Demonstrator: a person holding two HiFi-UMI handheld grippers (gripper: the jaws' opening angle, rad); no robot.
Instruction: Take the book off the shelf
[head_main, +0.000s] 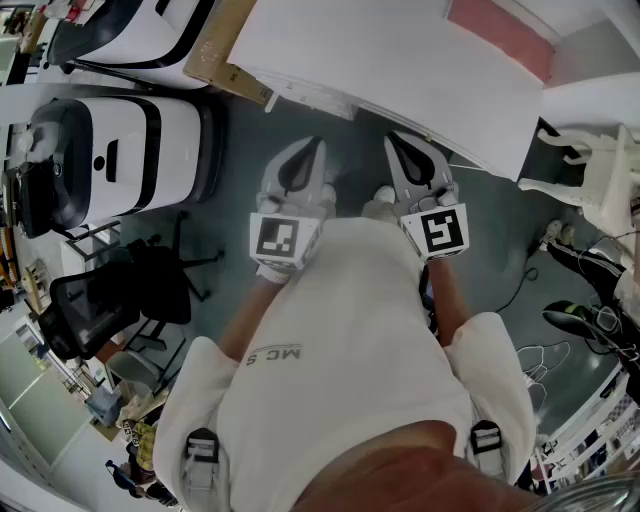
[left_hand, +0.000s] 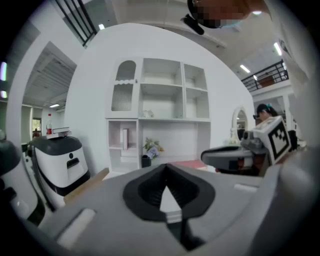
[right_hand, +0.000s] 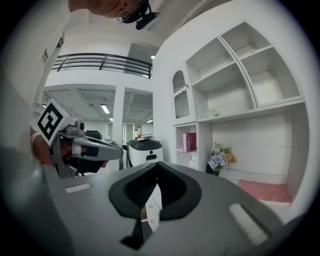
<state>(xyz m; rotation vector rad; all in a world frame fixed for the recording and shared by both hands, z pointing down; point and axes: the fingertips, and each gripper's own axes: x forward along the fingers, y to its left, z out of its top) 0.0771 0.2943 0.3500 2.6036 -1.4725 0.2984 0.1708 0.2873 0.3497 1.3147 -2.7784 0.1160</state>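
The book (right_hand: 189, 142), pink with a white spine, stands upright in a low cubby at the left of the white shelf unit (right_hand: 240, 85). In the left gripper view the book (left_hand: 125, 138) is small and far ahead. My left gripper (left_hand: 166, 167) and right gripper (right_hand: 156, 165) are both shut with nothing in them. They point at the shelf unit from a distance. In the head view the left gripper (head_main: 300, 165) and right gripper (head_main: 415, 160) are side by side over the grey floor, just short of the unit's white counter (head_main: 400, 70).
A pot of flowers (left_hand: 151, 147) and a pink mat (right_hand: 265, 190) sit on the counter right of the book's cubby. A white wheeled machine (head_main: 130, 150) and a cardboard sheet (head_main: 215, 50) stand to the left. A black chair (head_main: 110, 300) is behind on the left.
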